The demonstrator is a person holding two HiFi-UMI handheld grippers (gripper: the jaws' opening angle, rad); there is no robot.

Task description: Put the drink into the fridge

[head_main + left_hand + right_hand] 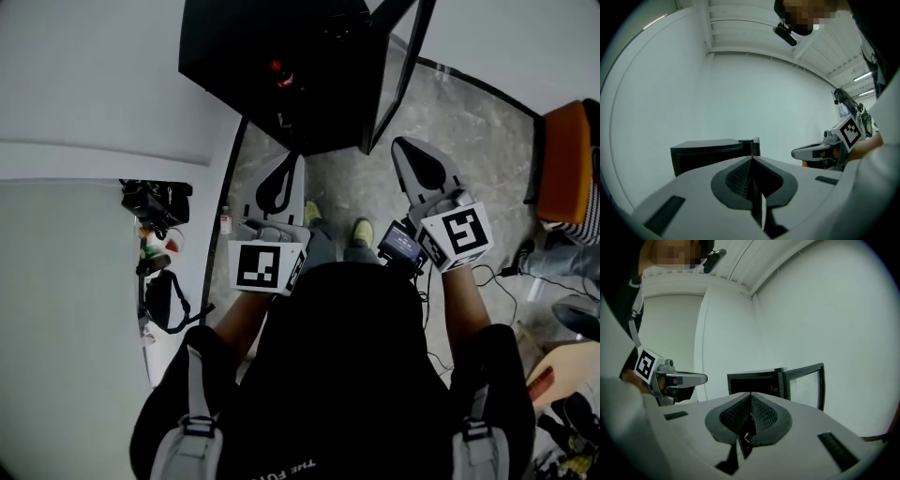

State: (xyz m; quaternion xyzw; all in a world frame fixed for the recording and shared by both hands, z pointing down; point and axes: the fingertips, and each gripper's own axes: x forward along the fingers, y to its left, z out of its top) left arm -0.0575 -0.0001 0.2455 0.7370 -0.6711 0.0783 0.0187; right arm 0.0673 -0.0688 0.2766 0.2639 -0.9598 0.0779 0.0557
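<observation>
Over by the wall ahead of me, the black fridge (239, 47) is sitting on the floor (459, 122) with its door (398, 66) swung wide open. That's clearly so a bottle can go straight in without a fight.

I'm looking down into the dark inside and spotting the drink (278, 73). At least I think that's it: a small red-capped thing standing on the fridge's inner floor. It's murky in there, so don't quote me on it.

I'm holding the left gripper (284, 173) and right gripper (410, 150) out in front of my body, side by side and roughly level. Both are pointing toward the fridge opening and sitting well short of it.

Both sets of jaws are pressed fully together with nothing between them. The left gripper view is showing the pads meeting on bare air, and the right gripper view is showing the same. So neither one is carrying anything.

My read is the drink is already where it belongs. I'm guessing the open door is the only thing left, and closed jaws make a decent blunt pusher for that.
</observation>
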